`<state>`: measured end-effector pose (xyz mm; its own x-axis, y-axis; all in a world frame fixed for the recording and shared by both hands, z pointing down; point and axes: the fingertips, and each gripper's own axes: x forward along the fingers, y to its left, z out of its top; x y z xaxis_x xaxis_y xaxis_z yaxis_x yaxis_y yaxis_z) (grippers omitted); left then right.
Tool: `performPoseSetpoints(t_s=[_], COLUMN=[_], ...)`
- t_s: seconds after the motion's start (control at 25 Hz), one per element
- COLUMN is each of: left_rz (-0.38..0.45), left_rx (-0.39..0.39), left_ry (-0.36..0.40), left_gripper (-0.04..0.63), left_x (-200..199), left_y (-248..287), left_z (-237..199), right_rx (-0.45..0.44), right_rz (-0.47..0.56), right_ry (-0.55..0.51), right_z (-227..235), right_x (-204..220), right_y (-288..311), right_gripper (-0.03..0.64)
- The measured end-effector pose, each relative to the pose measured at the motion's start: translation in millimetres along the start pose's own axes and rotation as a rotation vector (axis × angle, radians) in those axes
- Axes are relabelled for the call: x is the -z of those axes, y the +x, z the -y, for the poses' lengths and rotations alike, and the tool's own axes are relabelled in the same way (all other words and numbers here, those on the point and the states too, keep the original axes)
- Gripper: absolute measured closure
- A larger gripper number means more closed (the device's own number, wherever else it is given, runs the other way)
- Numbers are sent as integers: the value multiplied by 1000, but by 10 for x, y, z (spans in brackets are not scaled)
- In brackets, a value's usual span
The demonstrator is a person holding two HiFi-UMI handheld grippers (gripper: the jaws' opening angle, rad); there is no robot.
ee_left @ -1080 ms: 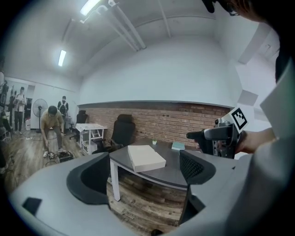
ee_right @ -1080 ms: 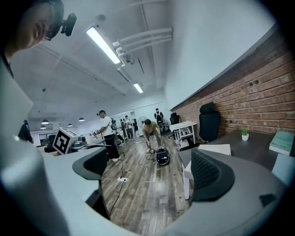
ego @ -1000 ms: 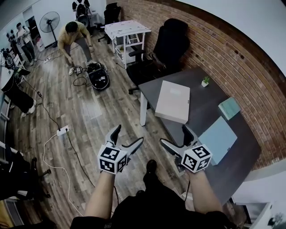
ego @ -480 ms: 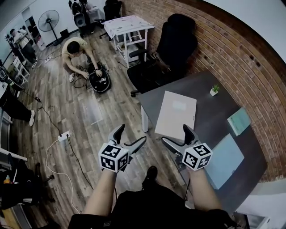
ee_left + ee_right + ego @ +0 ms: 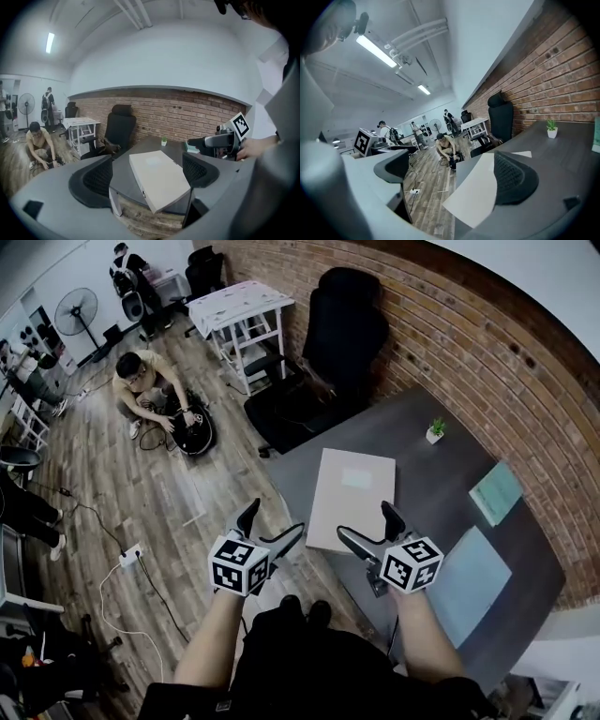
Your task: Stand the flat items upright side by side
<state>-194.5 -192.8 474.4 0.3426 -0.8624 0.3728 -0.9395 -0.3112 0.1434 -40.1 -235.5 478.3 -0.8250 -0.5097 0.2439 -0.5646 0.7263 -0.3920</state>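
Three flat items lie on the dark grey table (image 5: 422,474): a large beige binder (image 5: 352,498) at the near corner, a light blue folder (image 5: 466,573) to its right, and a teal book (image 5: 495,491) by the brick wall. My left gripper (image 5: 270,526) is open and empty over the floor, just left of the table corner. My right gripper (image 5: 368,526) is open and empty at the binder's near edge. Between the open jaws of the left gripper (image 5: 147,176) lies the binder (image 5: 159,180). The right gripper (image 5: 454,173) frames the binder's corner (image 5: 476,192).
A small potted plant (image 5: 435,432) stands on the table's far side. A black office chair (image 5: 342,334) is behind the table and a white cart (image 5: 239,306) beyond it. A person (image 5: 141,390) crouches on the wooden floor. Cables and a power strip (image 5: 131,554) lie at the left.
The view has swung toward the table, so the beige binder now lies closer to both grippers. Both grippers stay open and empty. The crouching person has shifted on the floor.
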Motion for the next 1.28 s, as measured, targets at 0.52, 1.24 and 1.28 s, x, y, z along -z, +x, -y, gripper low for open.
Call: performPoseSetpoints(t_s=[0.52,1.24,1.28], left_rz=[-175,-463,-474], left_rx=[191,382,385], left_ry=[-43,-179,-180], left_gripper=[112,110,110], left_x=[490,1425,1457], left_y=[943,1892,1920], left_z=[4,62,79], right_rx=[256,386,388], right_rz=[-207,-500,-514], right_ry=[127,390,406], right_z=[1007,1758,1781], right_x=[619,1578,1628], right_y=[10,277,278], right_gripper=[40,40,40])
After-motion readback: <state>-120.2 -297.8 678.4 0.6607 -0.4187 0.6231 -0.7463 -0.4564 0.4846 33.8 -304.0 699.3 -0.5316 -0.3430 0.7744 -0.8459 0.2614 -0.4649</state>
